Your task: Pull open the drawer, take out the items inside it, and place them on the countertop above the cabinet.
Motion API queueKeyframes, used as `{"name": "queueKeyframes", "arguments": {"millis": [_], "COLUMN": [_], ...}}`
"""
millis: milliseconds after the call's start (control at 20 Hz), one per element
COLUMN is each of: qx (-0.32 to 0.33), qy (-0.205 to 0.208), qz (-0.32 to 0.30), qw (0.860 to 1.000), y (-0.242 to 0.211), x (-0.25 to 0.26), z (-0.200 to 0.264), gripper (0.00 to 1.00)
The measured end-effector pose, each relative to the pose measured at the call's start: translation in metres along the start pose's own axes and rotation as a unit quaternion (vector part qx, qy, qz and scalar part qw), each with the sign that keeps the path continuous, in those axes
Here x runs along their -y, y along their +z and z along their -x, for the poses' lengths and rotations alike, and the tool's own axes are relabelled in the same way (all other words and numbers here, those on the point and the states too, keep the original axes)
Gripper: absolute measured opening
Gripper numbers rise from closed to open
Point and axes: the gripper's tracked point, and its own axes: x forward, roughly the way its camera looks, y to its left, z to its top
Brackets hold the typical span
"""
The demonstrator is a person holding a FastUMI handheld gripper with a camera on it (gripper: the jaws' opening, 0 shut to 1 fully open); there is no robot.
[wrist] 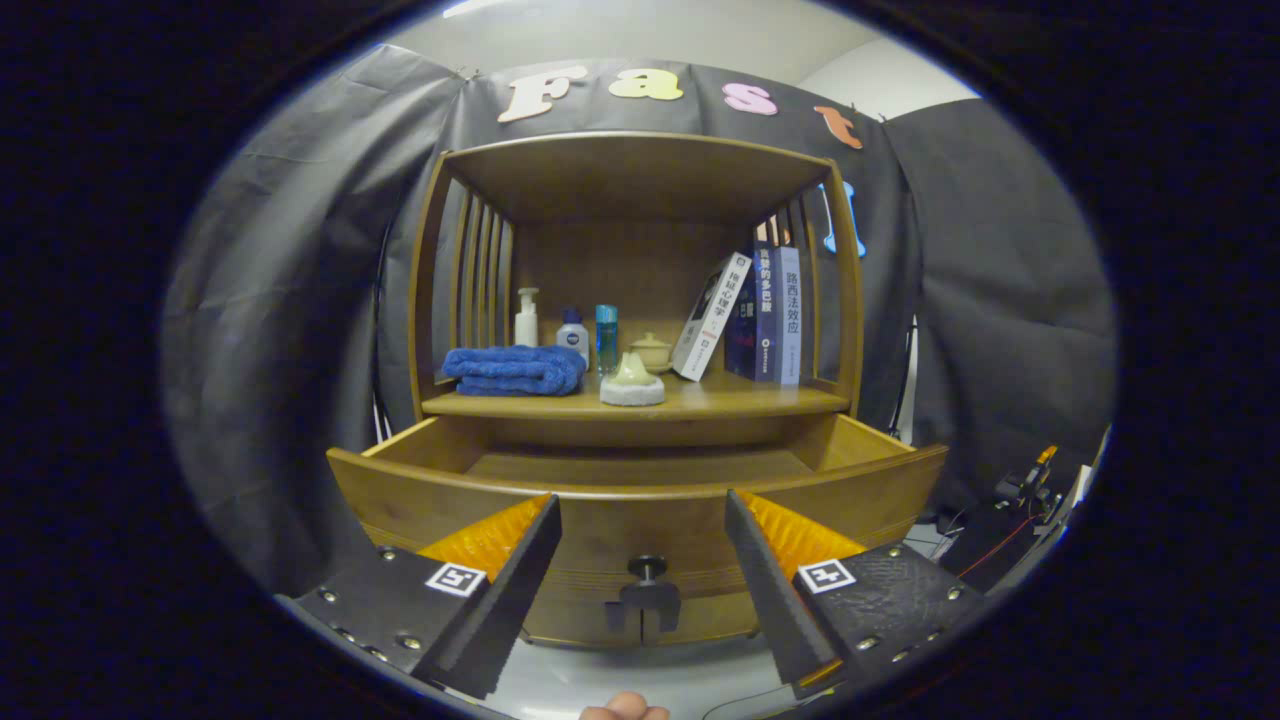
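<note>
Fingers (520, 560) spread wide, holding nothing, before the open drawer (640, 500).

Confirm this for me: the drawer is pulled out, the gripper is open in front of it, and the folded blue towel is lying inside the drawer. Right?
Not quite. The drawer is pulled out and the gripper is open in front of it, fingers either side of the knob. But the gripper view shows the folded blue towel lying on the countertop above the drawer, beside the bottles, not inside it.
</note>
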Motion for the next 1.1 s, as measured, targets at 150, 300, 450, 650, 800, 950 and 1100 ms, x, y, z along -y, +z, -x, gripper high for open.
{"name": "queueKeyframes", "arguments": {"millis": [150,300,450,650,800,950,1100], "qx": [-0.014,-0.018,-0.024,-0.028,-0.026,-0.019,-0.018], "qy": [0.008,0.017,0.025,0.032,0.034,0.027,0.012], "qz": [0.000,-0.005,-0.003,0.005,0.011,-0.007,-0.009], "qw": [1.000,1.000,0.999,0.999,0.999,0.999,1.000], "y": [-0.016,-0.022,-0.028,-0.031,-0.030,-0.029,-0.027], "x": [-0.004,-0.009,-0.013,-0.018,-0.018,-0.017,-0.016], "z": [-0.009,-0.015,-0.022,-0.029,-0.034,-0.033,-0.035], "gripper": [0.98,0.98,0.98,0.98,0.98,0.97,0.97]}}
